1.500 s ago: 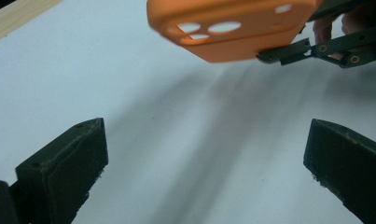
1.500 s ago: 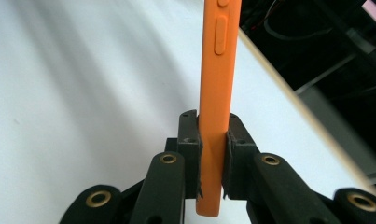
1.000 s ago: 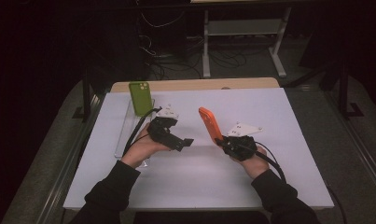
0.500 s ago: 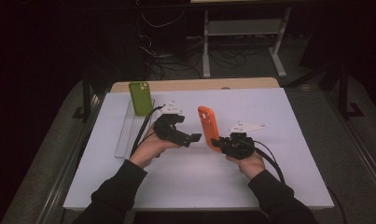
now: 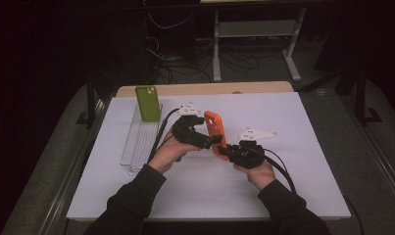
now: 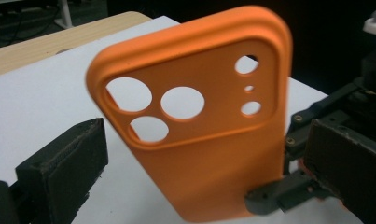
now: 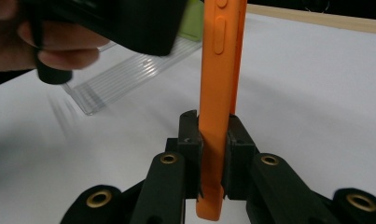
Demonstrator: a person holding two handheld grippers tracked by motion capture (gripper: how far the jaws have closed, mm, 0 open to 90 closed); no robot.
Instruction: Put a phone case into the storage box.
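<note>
Orange phone case [image 5: 215,132] stood upright above the middle of the white table [image 5: 303,147], held clear of the surface with its camera cut-outs at the top. Right gripper [image 5: 228,152], coming in from the near right, was clamped on the case's lower end; in the right gripper view both pads [image 7: 189,140] pressed flat against the two faces of the case [image 7: 219,93], which rose edge-on between them with its side buttons showing. Left gripper [image 5: 212,142] reached in from the near left, its jaws standing apart, one on each side of the case; in the left gripper view the case [image 6: 209,140] sat between the two pads [image 6: 69,163] without touching either. Green phone case [image 5: 148,103] stood upright at the far end of a clear ribbed tray [image 5: 136,147] on the left side of the table, well apart from both grippers.
</note>
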